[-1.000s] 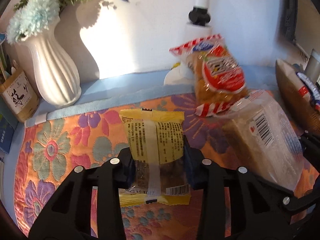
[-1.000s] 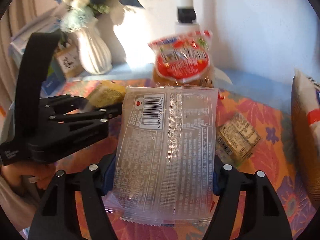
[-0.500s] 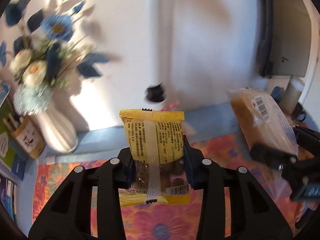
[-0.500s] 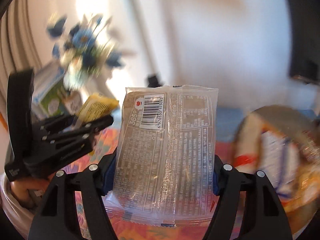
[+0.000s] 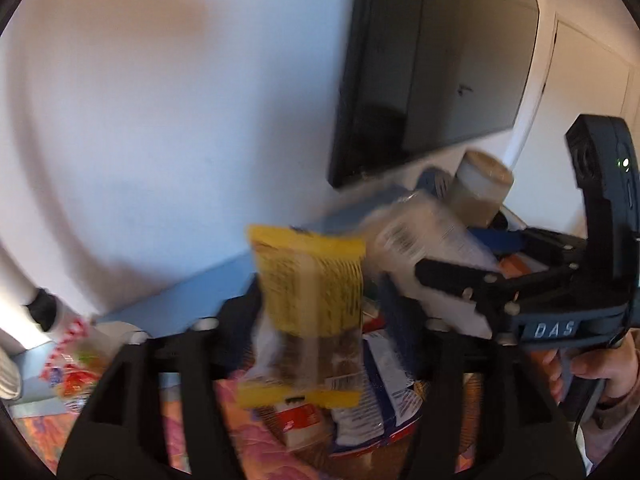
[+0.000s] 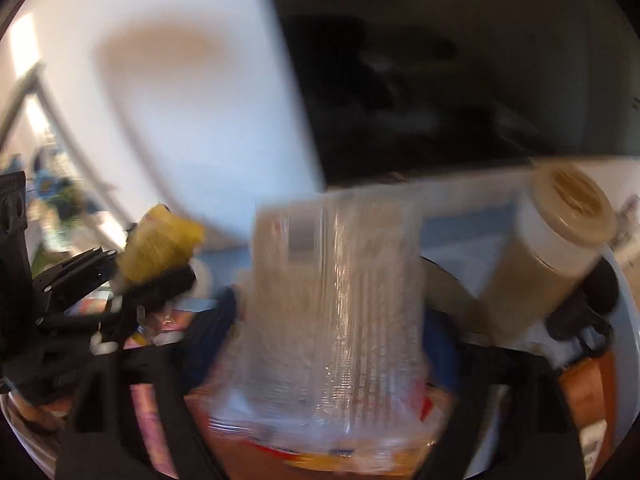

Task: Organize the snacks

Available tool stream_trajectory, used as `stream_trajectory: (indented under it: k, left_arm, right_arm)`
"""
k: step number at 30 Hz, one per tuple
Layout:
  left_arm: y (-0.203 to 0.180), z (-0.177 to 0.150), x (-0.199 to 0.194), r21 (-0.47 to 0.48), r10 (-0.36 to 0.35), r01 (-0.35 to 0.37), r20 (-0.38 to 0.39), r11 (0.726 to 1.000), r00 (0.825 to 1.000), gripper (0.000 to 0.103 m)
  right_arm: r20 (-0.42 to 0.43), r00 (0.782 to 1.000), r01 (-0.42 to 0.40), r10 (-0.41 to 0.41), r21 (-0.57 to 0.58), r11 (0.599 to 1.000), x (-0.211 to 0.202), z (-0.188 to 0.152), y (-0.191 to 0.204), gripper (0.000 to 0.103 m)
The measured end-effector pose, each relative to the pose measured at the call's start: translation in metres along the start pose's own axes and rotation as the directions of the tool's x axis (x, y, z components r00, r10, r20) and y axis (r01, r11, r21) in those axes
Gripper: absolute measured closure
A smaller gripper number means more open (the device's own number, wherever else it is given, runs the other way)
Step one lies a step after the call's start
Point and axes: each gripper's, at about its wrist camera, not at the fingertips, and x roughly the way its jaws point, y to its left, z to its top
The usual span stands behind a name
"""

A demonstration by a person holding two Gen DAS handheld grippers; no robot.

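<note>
A yellow snack packet (image 5: 308,300) hangs blurred between the fingers of my left gripper (image 5: 316,320). The jaws are opening, and a gap shows between the packet and the right pad. In the right wrist view a clear packet with a barcode (image 6: 336,300) stands between the fingers of my right gripper (image 6: 332,332). Those jaws are opening too, and the blue pads stand just off the packet's edges. Both grippers hover side by side over a brown basket (image 6: 260,460) that holds other snack packets (image 5: 384,380).
A jar with a beige lid (image 6: 560,232) stands just behind the basket on the right. A dark screen (image 5: 420,60) hangs on the white wall. A red-and-white bread packet (image 5: 72,364) lies far left on the flowered cloth. A person's hand (image 5: 600,364) grips the right gripper's handle.
Both grippers swung right and upward, from the flowered cloth to above the basket beside the jar. Their jaws have spread, and both packets now sit loose and blurred between them.
</note>
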Motion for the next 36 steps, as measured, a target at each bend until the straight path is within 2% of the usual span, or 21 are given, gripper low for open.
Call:
stream_trajectory:
  k: [2,5,8,11,17,22,29,34,36]
  left_arm:
    - [-0.003,-0.003,0.015,-0.004,0.004,-0.004,-0.039,1.000,0.999,0.005]
    - [-0.001,-0.005,0.015,-0.041,0.032,-0.033,-0.035,0.999,0.999,0.004]
    - [0.012,-0.011,0.006,-0.058,0.095,-0.096,-0.031,0.994,0.995,0.003]
    - [0.026,-0.015,-0.007,-0.063,0.149,-0.151,-0.030,0.987,0.988,0.003]
    - [0.062,-0.031,-0.047,-0.129,0.224,-0.225,-0.020,0.966,0.974,0.003]
    - [0.108,-0.057,-0.081,-0.229,0.286,-0.290,-0.052,0.929,0.957,0.003]
    - [0.169,-0.095,-0.111,-0.378,0.296,-0.301,-0.073,0.876,0.952,0.003]
    - [0.194,-0.117,-0.111,-0.420,0.318,-0.329,-0.098,0.846,0.943,0.003]
    - [0.201,-0.123,-0.105,-0.425,0.326,-0.349,-0.127,0.835,0.937,0.003]
  right_arm:
    - [-0.021,1.000,-0.019,0.020,0.040,0.999,0.000,-0.006,-0.019,0.009]
    - [-0.001,1.000,-0.014,0.014,0.073,0.997,-0.011,-0.014,-0.030,0.008]
    - [0.024,0.999,-0.028,0.026,0.076,0.997,-0.023,-0.016,-0.029,0.007]
    - [0.070,0.996,-0.058,0.053,0.081,0.995,-0.038,-0.020,-0.011,0.006]
    - [0.158,0.978,-0.148,0.138,0.055,0.987,-0.063,-0.025,0.056,0.005]
    - [0.176,0.963,-0.211,0.207,0.009,0.977,-0.067,-0.041,0.111,0.005]
    - [0.110,0.964,-0.239,0.243,-0.050,0.970,-0.043,-0.079,0.176,0.005]
    - [0.039,0.977,-0.207,0.208,-0.025,0.978,-0.002,-0.120,0.197,0.005]
    - [0.007,0.987,-0.162,0.162,-0.014,0.987,0.015,-0.134,0.200,0.005]
